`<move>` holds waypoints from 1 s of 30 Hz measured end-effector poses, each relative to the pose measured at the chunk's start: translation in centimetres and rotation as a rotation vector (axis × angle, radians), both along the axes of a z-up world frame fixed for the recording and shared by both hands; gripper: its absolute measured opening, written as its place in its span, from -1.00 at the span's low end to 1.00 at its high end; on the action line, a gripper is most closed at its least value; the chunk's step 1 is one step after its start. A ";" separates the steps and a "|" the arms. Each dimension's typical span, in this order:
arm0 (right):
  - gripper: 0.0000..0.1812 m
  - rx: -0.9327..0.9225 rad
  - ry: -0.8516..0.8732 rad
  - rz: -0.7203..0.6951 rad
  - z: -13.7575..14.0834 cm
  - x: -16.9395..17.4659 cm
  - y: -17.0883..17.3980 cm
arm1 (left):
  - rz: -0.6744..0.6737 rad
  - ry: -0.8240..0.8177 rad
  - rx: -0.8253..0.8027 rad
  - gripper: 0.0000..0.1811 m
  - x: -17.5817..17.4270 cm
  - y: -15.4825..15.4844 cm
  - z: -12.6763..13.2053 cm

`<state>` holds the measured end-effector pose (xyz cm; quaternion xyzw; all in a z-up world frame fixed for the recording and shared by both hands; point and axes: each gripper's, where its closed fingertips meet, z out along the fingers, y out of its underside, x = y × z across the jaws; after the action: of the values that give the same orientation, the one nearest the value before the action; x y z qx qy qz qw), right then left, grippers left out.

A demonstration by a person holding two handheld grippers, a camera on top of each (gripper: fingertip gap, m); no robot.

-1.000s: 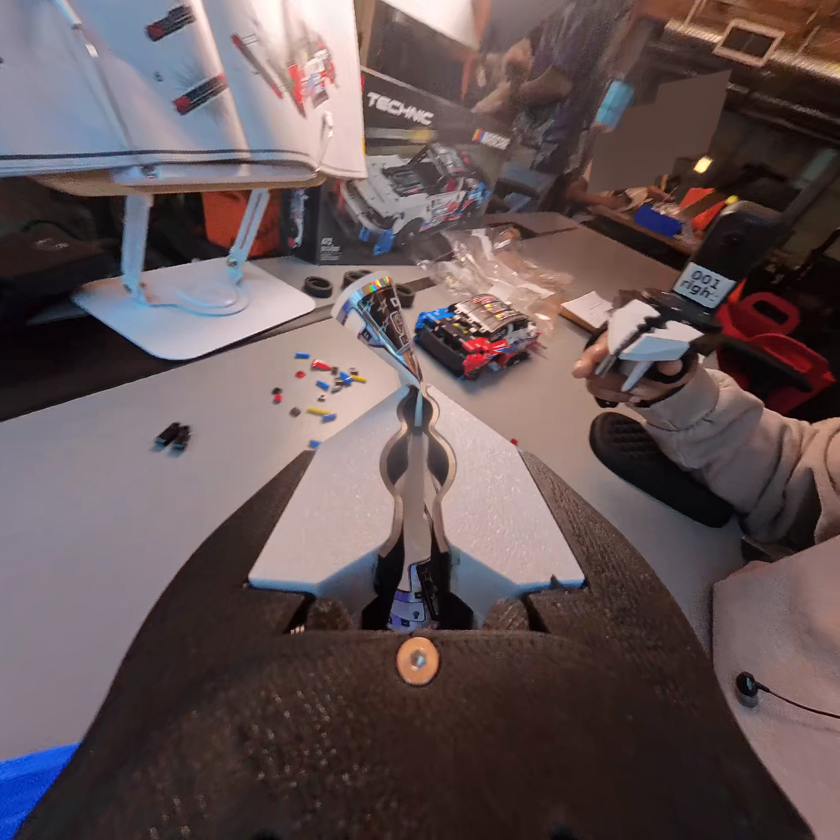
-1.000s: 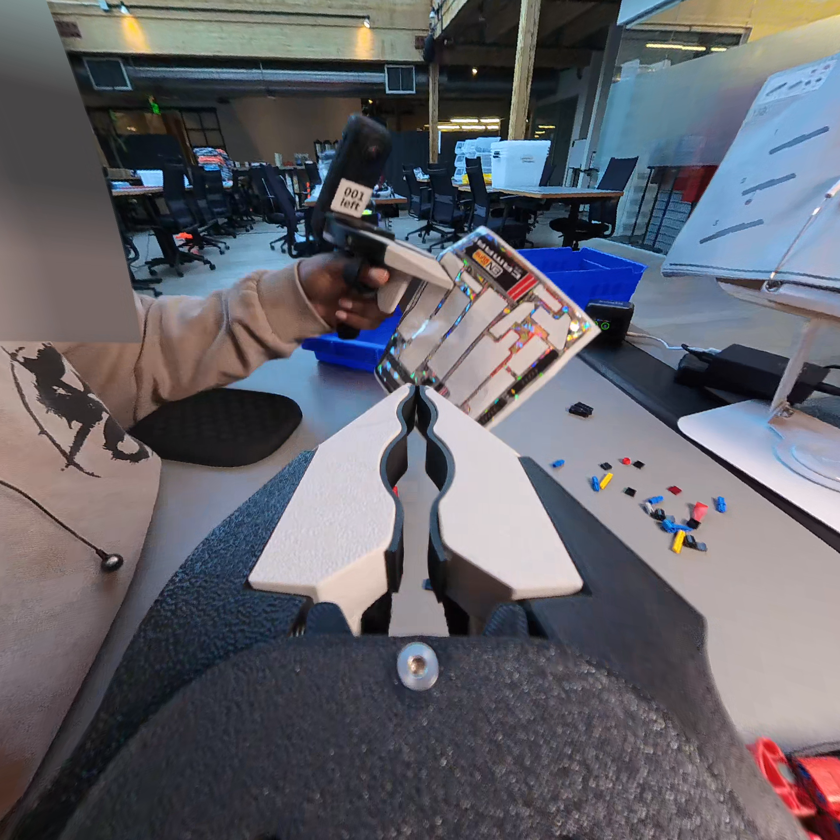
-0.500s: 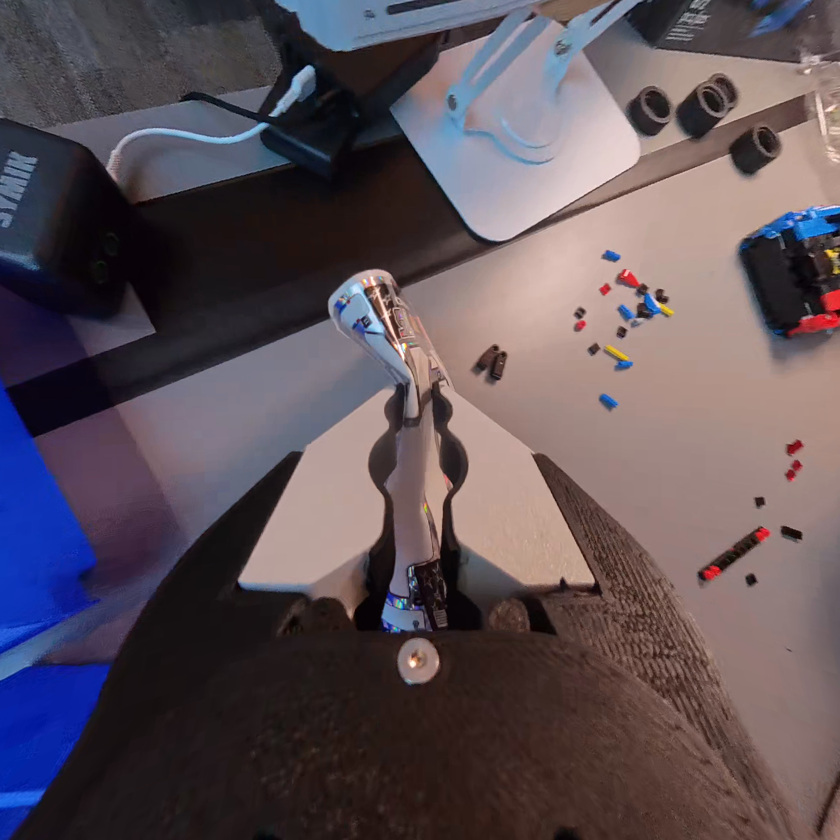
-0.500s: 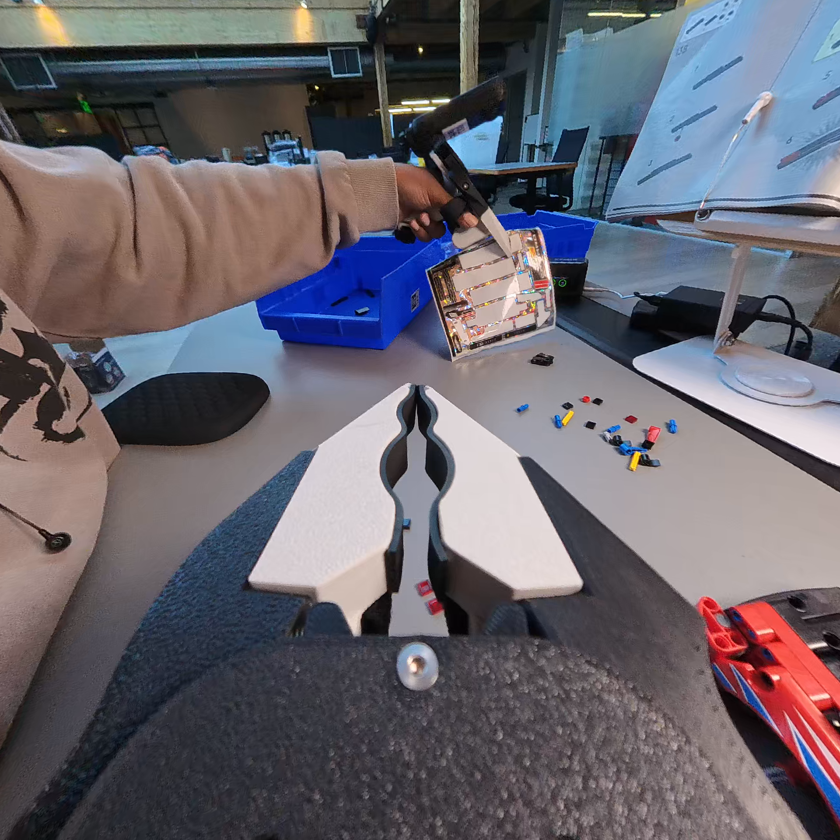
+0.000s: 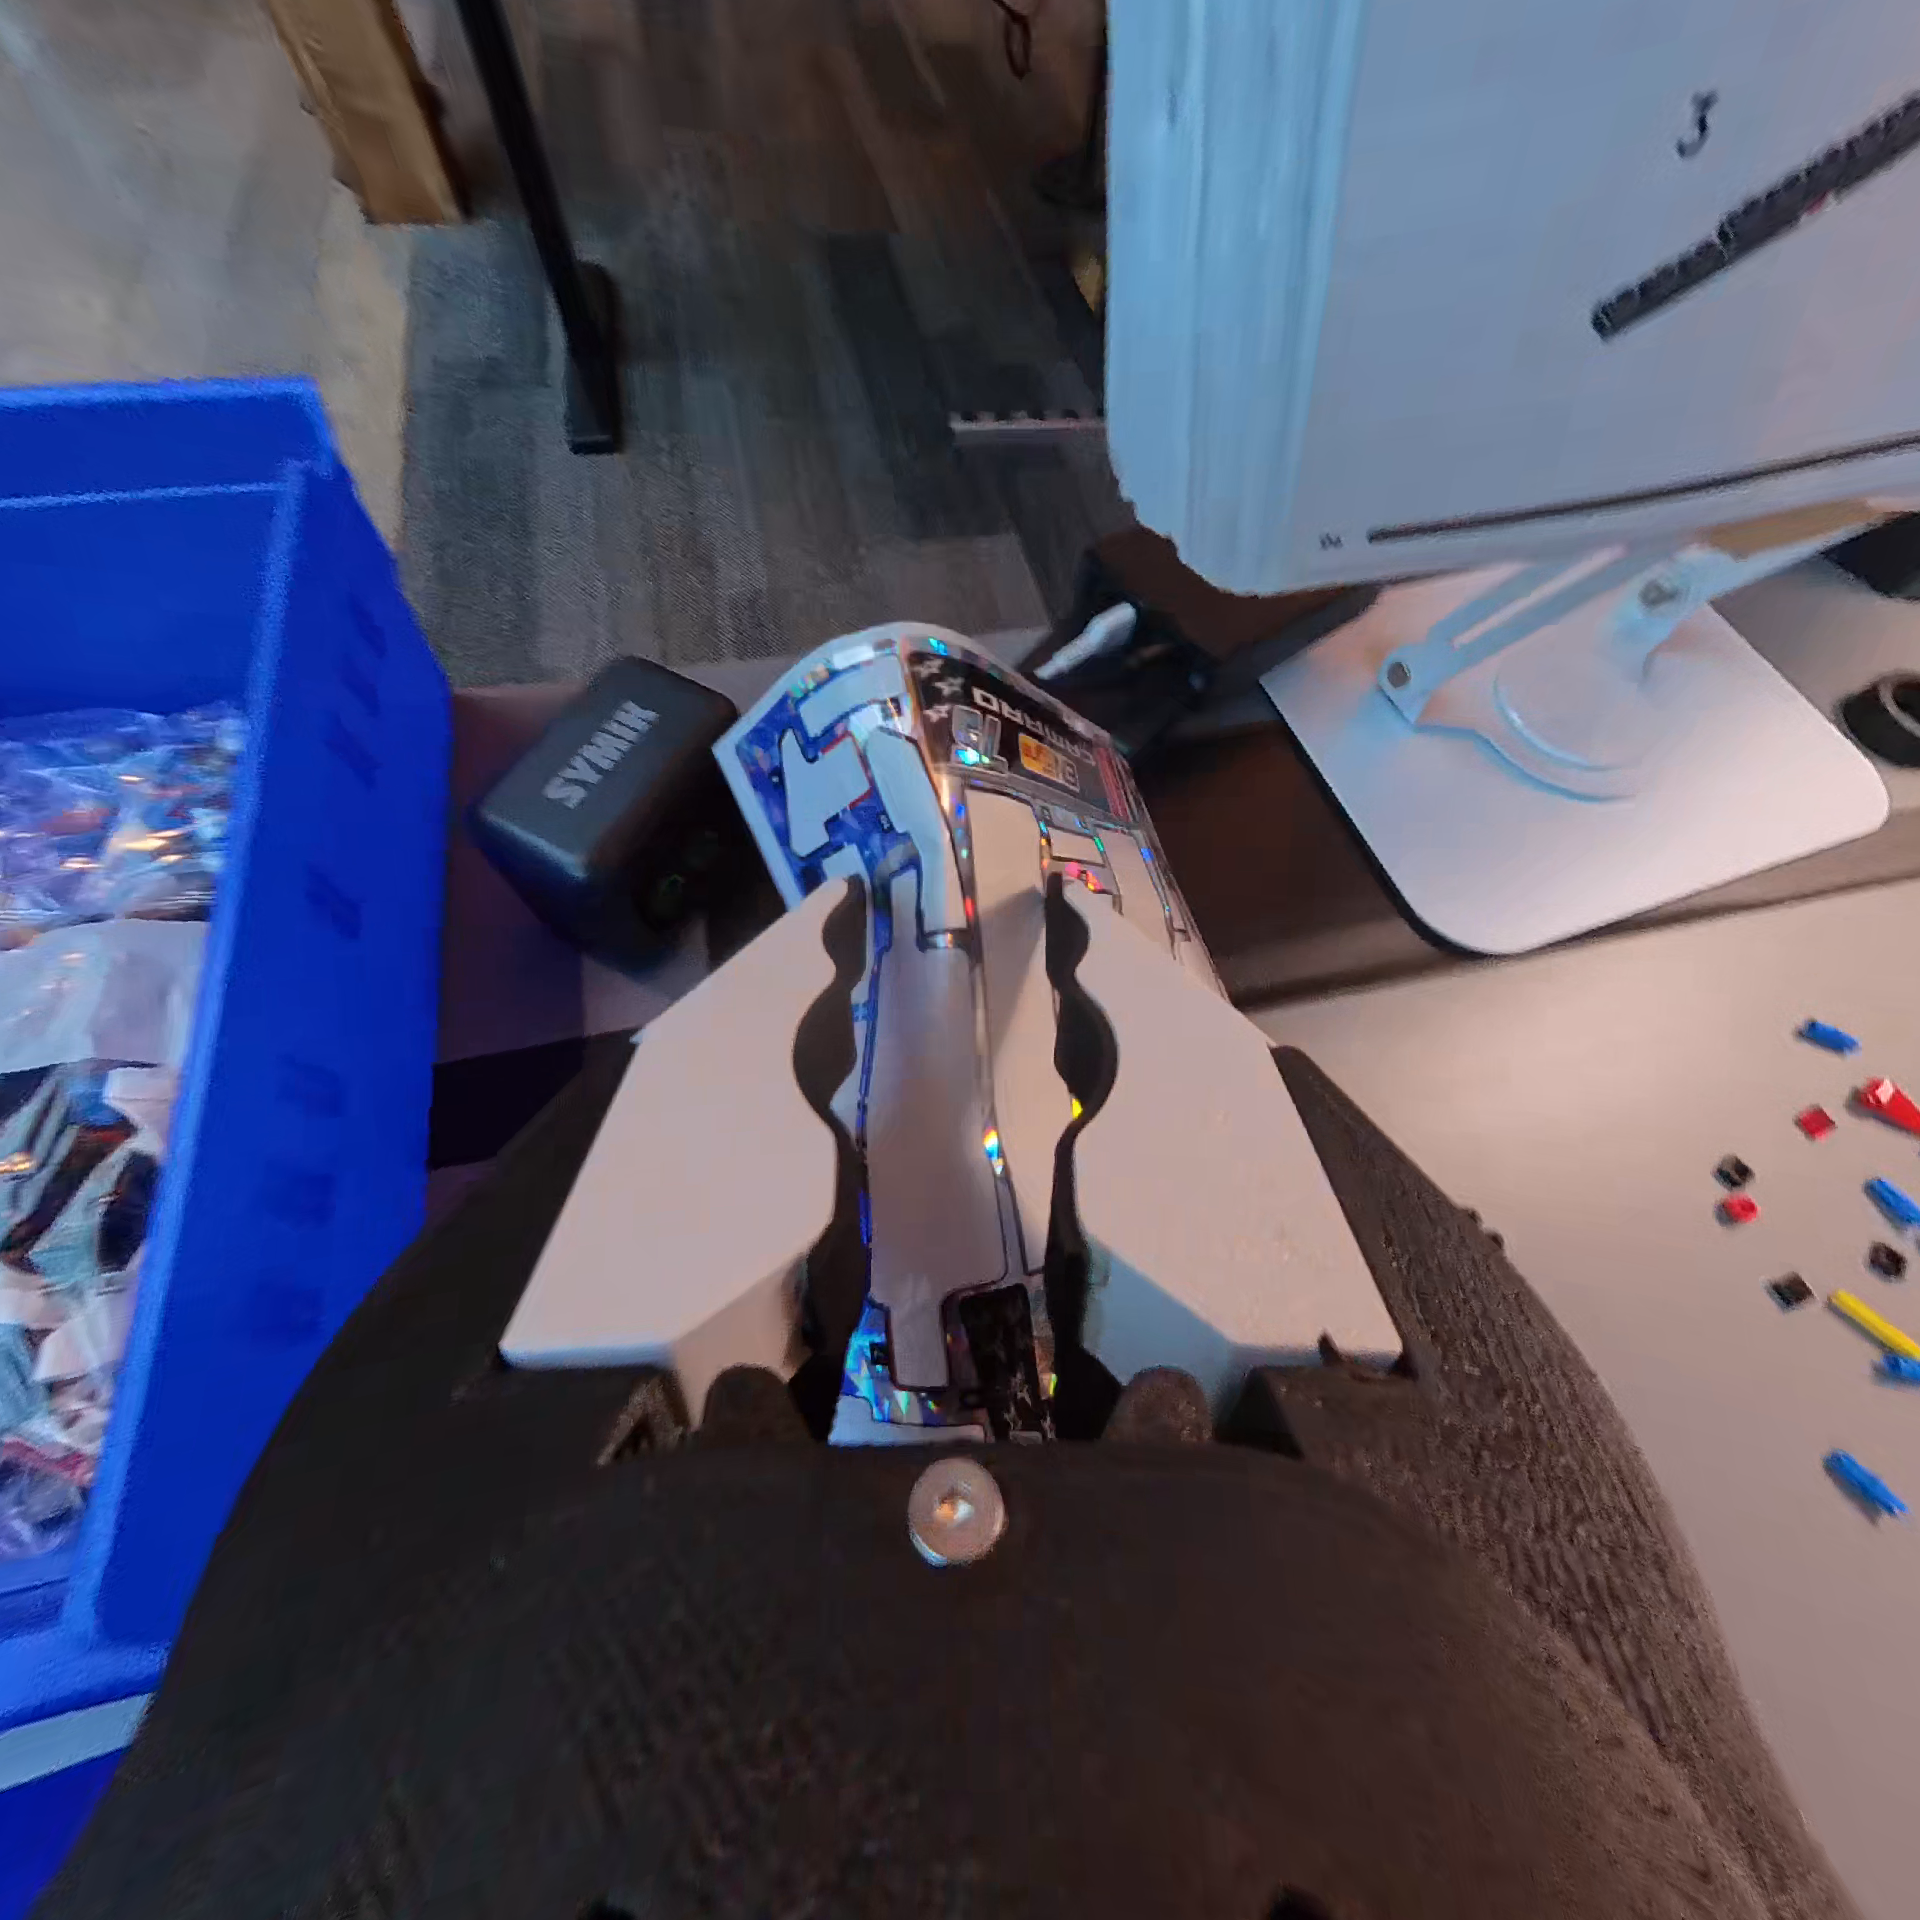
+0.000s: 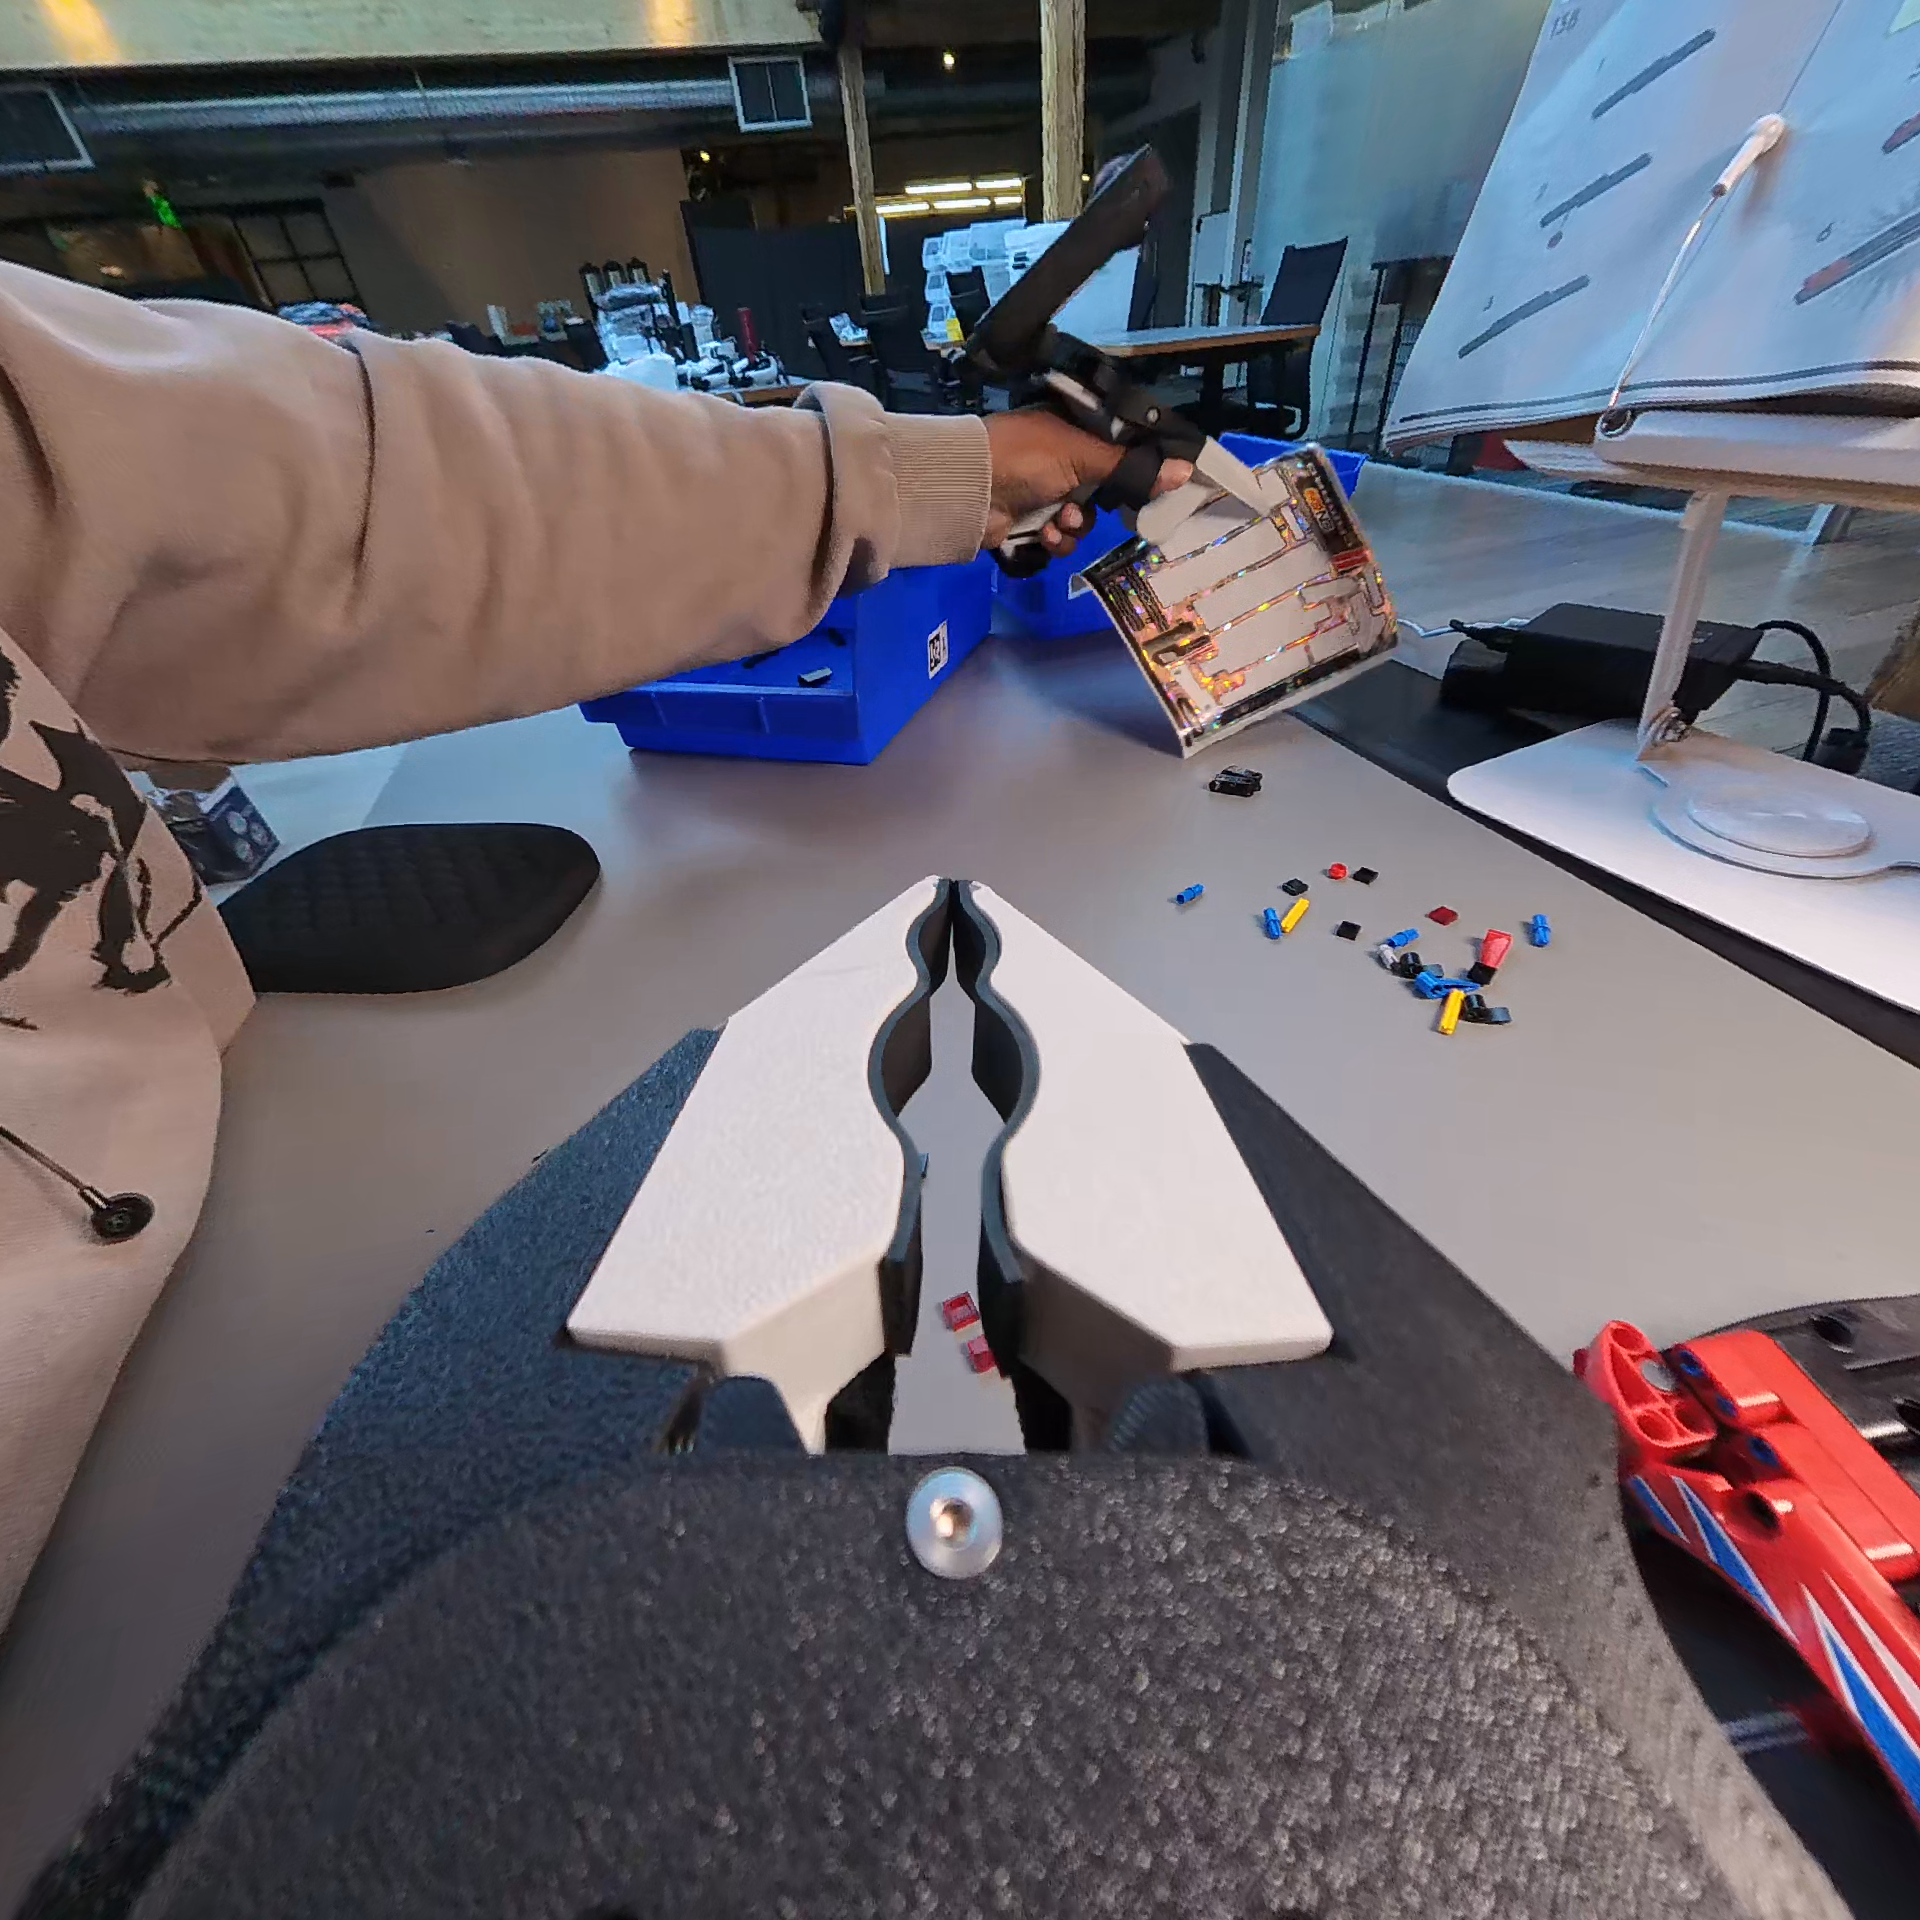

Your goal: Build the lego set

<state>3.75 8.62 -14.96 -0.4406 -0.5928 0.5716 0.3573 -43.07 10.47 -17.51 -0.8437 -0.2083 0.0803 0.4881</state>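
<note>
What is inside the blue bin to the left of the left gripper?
The blue bin holds crinkled clear plastic bags with blurred contents. Its near wall hides the lower part, and the frame cuts off the rest.

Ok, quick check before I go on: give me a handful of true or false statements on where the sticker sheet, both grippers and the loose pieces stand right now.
1. The left gripper holds the shiny sticker sheet. True.
2. The sticker sheet lies flat on the table. False: it hangs in the air above it.
3. The right gripper grips a red piece. False: its jaws are shut on nothing.
4. Small loose pieces lie scattered on the table. True.
5. The blue bin is empty. False: plastic bags fill it.
</note>
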 end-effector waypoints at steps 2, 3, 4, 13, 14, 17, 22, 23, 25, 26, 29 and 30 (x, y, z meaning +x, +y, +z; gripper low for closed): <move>-1.00 -0.001 0.000 0.001 0.0 0.0 -0.1 | 0.093 0.093 0.070 -0.52 -1.1 -0.6 2.2; -1.00 -0.001 0.000 0.002 0.0 0.0 -0.1 | 0.118 0.140 0.093 -0.45 -1.3 -0.9 3.3; -1.00 0.000 0.001 0.003 0.0 0.0 -0.1 | 0.126 0.172 0.112 -0.37 -1.2 -1.1 4.3; -1.00 0.015 0.008 -0.015 -0.1 -0.3 -0.2 | -0.261 0.003 0.369 -0.47 14.6 -1.3 9.9; -1.00 0.020 0.011 -0.024 -0.1 -0.4 -0.2 | -0.324 -0.040 0.392 -0.47 17.4 -1.6 9.7; -1.00 0.051 0.024 -0.071 -0.2 -0.7 0.3 | -0.486 -0.184 0.448 -0.52 25.4 -3.1 8.6; -1.00 0.218 0.066 -0.180 -0.3 -0.9 1.2 | -0.607 -0.480 0.530 -0.62 35.1 -6.2 5.7; -1.00 0.266 0.080 -0.203 -0.3 -0.9 1.3 | -0.605 -0.547 0.540 -0.63 36.3 -6.7 5.0; -1.00 0.366 0.120 -0.238 -0.2 -1.0 1.2 | -0.583 -0.658 0.567 -0.67 37.8 -7.3 3.5; -1.00 0.423 0.141 -0.256 -0.1 -1.1 1.1 | -0.573 -0.706 0.583 -0.69 38.2 -7.3 2.8; -1.00 0.622 0.212 -0.297 0.1 -1.4 0.2 | -0.568 -0.862 0.593 -0.73 39.4 -7.2 1.0; -1.00 0.700 0.231 -0.311 0.1 -1.5 -0.2 | -0.578 -0.914 0.598 -0.74 39.9 -7.2 0.8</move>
<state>2.23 8.42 -14.91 -0.3097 -0.6338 0.3199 0.6325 -3.15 3.28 -16.73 -0.6416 -0.1726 -0.4869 0.5670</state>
